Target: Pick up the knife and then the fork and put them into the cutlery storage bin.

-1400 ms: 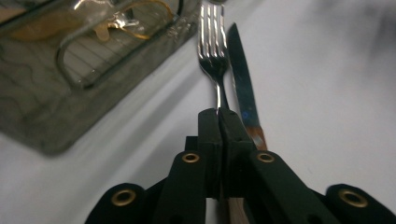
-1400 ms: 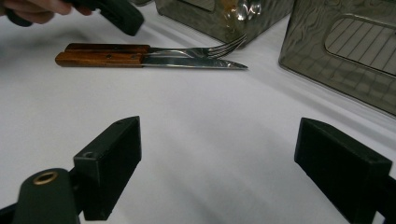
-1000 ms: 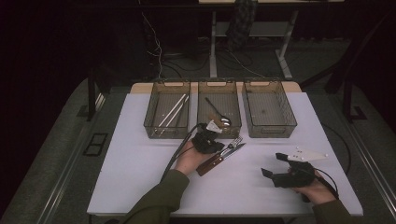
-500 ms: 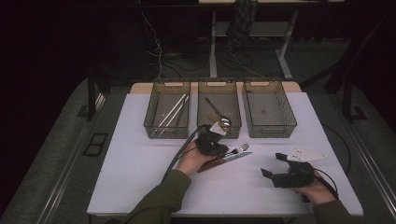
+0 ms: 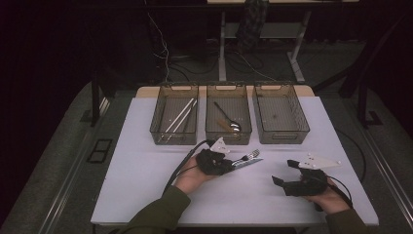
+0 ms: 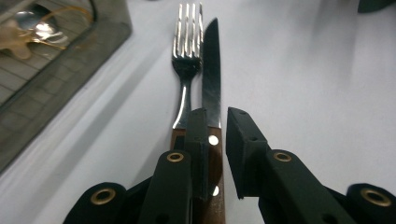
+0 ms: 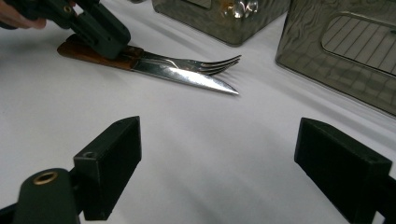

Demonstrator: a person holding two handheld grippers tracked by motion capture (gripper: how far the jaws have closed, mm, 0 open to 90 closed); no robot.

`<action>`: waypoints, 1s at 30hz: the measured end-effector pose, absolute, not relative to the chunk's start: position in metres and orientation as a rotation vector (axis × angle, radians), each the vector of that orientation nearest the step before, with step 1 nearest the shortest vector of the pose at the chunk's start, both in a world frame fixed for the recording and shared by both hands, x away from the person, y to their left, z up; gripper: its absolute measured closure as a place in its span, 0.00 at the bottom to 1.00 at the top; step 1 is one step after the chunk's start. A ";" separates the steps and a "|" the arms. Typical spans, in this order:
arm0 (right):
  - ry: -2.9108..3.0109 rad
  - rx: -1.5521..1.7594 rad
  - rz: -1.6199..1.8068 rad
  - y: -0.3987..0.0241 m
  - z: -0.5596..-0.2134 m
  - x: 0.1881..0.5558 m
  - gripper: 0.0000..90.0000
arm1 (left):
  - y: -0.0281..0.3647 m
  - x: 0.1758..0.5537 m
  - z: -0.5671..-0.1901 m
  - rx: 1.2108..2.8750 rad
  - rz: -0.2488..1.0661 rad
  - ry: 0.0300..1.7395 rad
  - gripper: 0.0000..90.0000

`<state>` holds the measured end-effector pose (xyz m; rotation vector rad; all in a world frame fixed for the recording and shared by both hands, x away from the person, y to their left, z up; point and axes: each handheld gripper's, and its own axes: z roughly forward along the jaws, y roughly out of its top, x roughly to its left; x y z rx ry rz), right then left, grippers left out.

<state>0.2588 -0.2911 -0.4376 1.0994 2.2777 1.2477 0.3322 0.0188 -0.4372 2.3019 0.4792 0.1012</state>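
Left gripper (image 6: 215,154) has just been opening its jaws; there's now a narrow gap between the pads. The wooden knife handle (image 6: 214,186) sits under and between them, but the right pad stands clear of it, so I read this as a release, not a grip. I can't tell whether the left pad touches the handle.

Compared with a second ago, the knife (image 5: 247,163) and fork (image 5: 248,156) have shifted to the right across the white table (image 5: 146,146) along with my left hand, and they've been turned: earlier they pointed up toward the middle bin, now they lie flatter, tips toward the right. They rest side by side and touching, fork on the bin side, knife blade (image 7: 187,77) nearer the right gripper. Both lie on the table just in front of the middle bin (image 5: 228,114), which holds a spoon (image 5: 229,119). The left bin (image 5: 175,114) has chopsticks or similar thin rods. The right bin (image 5: 280,114) looks empty.

Right gripper (image 7: 219,158) is wide open, holding nothing, parked low over the table near the right edge, aimed at the blade tips.

My read: the pair was dragged within reach of the right side and let go. Separating fork from knife comes next; they're pressed together, so one pinch may lift both.
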 end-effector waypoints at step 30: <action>2.281 1.108 1.244 -0.291 -0.437 0.259 0.16 | 0.014 0.324 -0.448 2.332 0.168 0.442 0.85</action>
